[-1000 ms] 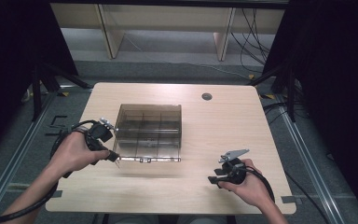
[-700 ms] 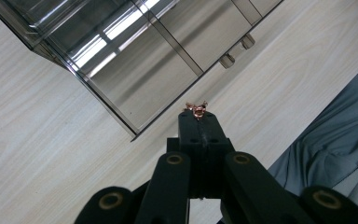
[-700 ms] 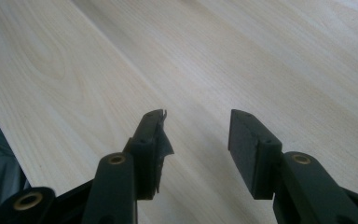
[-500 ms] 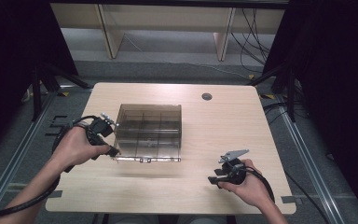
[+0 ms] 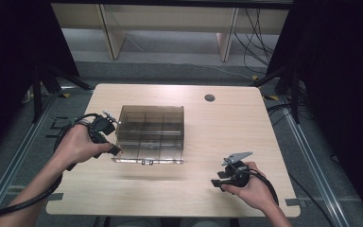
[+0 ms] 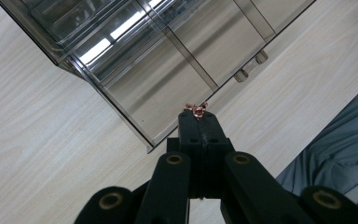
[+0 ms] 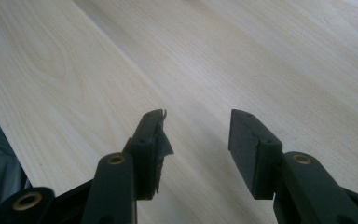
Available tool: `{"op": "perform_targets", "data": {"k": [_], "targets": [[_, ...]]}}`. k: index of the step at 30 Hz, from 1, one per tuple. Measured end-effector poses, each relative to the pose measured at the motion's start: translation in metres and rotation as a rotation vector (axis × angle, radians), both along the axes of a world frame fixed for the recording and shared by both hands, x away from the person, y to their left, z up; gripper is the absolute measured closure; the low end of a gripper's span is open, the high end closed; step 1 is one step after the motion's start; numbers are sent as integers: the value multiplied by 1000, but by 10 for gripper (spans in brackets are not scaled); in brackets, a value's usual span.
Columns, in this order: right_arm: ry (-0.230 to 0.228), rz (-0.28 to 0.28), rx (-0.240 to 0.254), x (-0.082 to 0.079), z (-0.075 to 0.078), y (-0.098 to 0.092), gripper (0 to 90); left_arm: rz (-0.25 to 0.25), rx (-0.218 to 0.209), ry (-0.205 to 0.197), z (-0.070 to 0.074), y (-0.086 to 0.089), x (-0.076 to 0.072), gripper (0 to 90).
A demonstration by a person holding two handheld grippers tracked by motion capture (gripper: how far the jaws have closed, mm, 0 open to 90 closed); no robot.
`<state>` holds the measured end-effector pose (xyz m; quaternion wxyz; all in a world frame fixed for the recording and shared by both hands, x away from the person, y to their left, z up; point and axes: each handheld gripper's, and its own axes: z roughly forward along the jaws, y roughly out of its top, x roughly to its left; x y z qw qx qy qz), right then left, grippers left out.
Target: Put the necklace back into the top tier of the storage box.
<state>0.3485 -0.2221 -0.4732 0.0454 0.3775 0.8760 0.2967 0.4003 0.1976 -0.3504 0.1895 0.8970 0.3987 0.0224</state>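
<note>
A smoky clear compartment box [image 5: 151,127] stands left of centre on the wooden table [image 5: 227,127]. My left gripper [image 5: 115,150] is at the box's near left corner. In the left gripper view its jaws are pressed together, my left gripper [image 6: 196,115] shut on a tiny copper-coloured piece [image 6: 196,110] at the tips, held over the edge of the box [image 6: 168,56]. My right gripper [image 5: 216,181] rests near the table's front right. In the right gripper view my right gripper [image 7: 196,126] is open, with bare table between its jaws.
Small latches [image 5: 146,161] stick out along the box's near edge. A round cable hole [image 5: 210,98] lies at the table's far side. Metal floor rails [image 5: 307,151] run along both sides. Grey clothing [image 6: 335,154] shows beside the table edge.
My left hand has shifted slightly away from the person, along the box's left side, with its jaws still shut. The right hand has kept still.
</note>
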Motion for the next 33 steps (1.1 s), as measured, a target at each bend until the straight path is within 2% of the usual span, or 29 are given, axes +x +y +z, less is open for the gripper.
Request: {"op": "perform_targets", "data": {"k": [5,7,8,9,14,18,23,33], "targets": [[-2,-2,12,0,-1,1,558,-6,9,12,2,0,4,899],[5,1,1,0,-1,1,558,7,2,2,1,0,5,898],[0,-4,14,0,-2,1,557,1,9,14,2,0,7,899],[1,-4,13,0,-2,1,558,5,8,3,2,-1,7,898],[-6,-3,12,0,-2,0,558,5,16,8,3,-1,12,899],[19,-4,2,0,-1,0,558,6,19,5,4,-2,16,898],[7,2,0,0,-2,0,557,8,17,9,5,-4,18,899],[22,-4,-2,0,-3,0,556,11,19,8,3,-4,22,898]]}}
